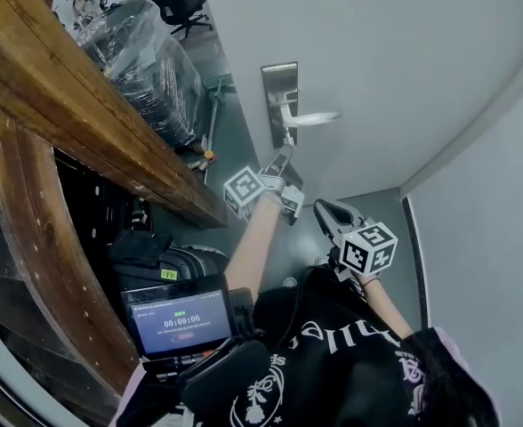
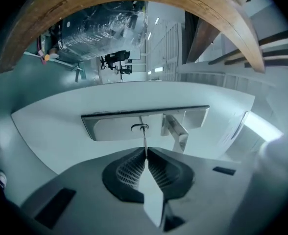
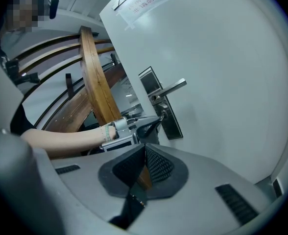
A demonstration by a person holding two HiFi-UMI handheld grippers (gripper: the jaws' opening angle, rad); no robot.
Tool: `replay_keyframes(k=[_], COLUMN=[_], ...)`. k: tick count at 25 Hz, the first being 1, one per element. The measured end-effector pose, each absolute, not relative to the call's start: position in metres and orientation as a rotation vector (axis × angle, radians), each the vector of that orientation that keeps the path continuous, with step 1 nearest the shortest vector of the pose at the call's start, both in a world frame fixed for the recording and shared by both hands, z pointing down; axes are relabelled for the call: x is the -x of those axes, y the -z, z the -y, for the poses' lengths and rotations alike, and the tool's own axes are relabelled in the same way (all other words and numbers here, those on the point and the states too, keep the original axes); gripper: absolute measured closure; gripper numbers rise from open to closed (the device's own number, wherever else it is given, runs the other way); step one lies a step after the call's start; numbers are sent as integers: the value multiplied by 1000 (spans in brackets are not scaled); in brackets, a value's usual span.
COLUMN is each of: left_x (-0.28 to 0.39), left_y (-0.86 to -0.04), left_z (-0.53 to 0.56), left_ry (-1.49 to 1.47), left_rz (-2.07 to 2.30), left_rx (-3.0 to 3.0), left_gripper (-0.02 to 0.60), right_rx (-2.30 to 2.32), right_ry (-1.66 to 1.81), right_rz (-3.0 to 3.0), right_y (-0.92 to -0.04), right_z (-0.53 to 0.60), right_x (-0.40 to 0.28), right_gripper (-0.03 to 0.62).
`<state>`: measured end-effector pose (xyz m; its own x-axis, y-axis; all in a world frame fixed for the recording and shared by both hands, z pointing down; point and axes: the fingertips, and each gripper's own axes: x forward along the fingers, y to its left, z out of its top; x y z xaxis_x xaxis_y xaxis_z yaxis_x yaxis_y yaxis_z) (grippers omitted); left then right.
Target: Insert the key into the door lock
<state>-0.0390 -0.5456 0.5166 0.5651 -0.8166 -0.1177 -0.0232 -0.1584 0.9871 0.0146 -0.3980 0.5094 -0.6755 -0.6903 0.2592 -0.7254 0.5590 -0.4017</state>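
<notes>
The head of the key is hidden inside the closed jaws of the left gripper. At the lock plate, its tip is too small to judge.

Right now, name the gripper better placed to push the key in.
Left gripper: shut on the key, tip at the keyhole. The right gripper is shut, empty, back from the door.

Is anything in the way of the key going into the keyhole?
Nothing I can see. The left gripper pinches the key, and its tip is right at the keyhole; the door handle sits off to the side.
</notes>
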Motion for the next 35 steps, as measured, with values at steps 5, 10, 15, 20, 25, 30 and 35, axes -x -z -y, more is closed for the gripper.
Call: replay_keyframes(k=[5, 10, 15, 20, 25, 30, 35], left_x=[37, 38, 38, 40, 48, 63, 66], left_y=[-516, -516, -515, -518, -536, -539, -527], left_z=[558, 572, 572, 555, 518, 486, 454], left_ry=[776, 742, 649, 471, 303, 78, -85], left_rz=[727, 738, 756, 777, 831, 980, 1102], left_rx=[-1605, -1632, -1786, -1940, -2060, -2242, -2420], left_gripper=[560, 558, 557, 541, 543, 574, 577], right_rx=[-1254, -1267, -1265, -1252, -1265, -1244, -1244], right_ry=[-749, -741, -744, -752, -768, -837, -871], right_rz=[2694, 2695, 2698, 2696, 2711, 2757, 2748], right_y=[-514, -513, -513, -513, -511, -507, -511], right_z=[393, 395, 397, 397, 393, 378, 362], right_x=[-19, -19, -16, -8, -2, 5, 6], right_gripper=[576, 576, 576, 576, 576, 576, 576])
